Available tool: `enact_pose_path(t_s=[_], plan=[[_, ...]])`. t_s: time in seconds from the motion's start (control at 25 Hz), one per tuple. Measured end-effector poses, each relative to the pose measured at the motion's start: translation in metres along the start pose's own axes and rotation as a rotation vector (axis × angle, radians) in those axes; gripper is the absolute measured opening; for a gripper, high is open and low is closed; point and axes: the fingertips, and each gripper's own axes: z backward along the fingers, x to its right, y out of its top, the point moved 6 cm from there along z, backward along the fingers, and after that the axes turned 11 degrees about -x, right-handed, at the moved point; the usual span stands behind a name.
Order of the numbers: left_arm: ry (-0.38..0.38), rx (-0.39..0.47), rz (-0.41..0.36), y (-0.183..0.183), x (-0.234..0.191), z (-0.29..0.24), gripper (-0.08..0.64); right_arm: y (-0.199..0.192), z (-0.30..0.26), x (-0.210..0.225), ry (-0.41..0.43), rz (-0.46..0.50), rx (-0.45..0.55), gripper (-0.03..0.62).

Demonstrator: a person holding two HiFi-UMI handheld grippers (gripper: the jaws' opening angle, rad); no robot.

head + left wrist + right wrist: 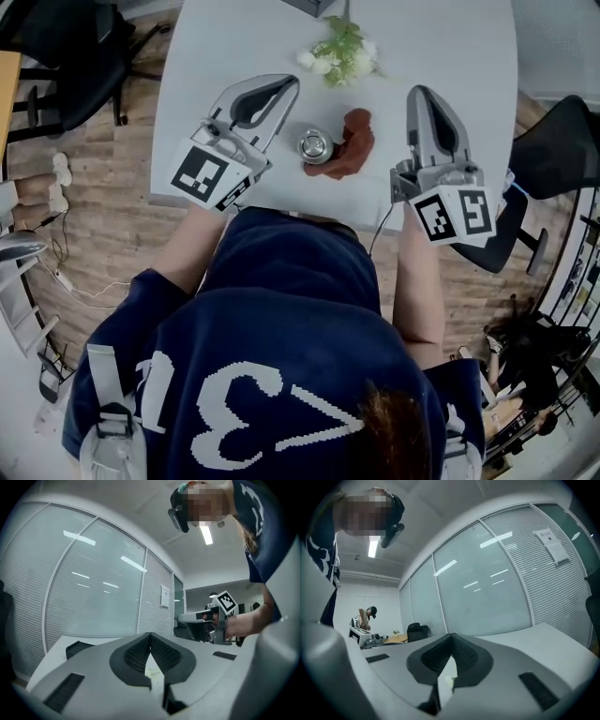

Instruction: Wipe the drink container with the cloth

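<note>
In the head view a silver drink can (316,146) stands upright on the white table (441,47), with a reddish-brown cloth (351,142) crumpled against its right side. My left gripper (287,84) hovers to the can's left, jaws shut and empty. Right of the cloth, my right gripper (418,92) is also shut with nothing in it. Both are held level above the table, apart from can and cloth. In the left gripper view the shut left gripper (150,637) faces a glass wall; the right gripper (185,618) shows there too. The right gripper view shows its own right gripper (451,637) with tips together.
A small bunch of white flowers with green leaves (341,54) lies on the table behind the can. Black office chairs (66,56) stand left and right of the table. A dark chair (417,632) and a person at a desk show far off in the right gripper view.
</note>
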Motion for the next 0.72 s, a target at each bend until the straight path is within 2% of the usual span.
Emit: enact_pose_path(t_s=[0.16,0.36,0.72], plan=[[0.036,0.003,-0.037,0.015,-0.006,0.008,0.017,0.025,0.008,-0.011,-0.008,0.041,0.043,0.025],[0.069,0.001,-0.049,0.026,-0.009,0.011,0.016,0.042,0.013,-0.014,-0.028,0.061,0.071,0.023],[0.106,0.014,-0.027,0.04,-0.021,0.017,0.016,0.061,0.015,-0.018,-0.056,0.067,0.11,0.024]])
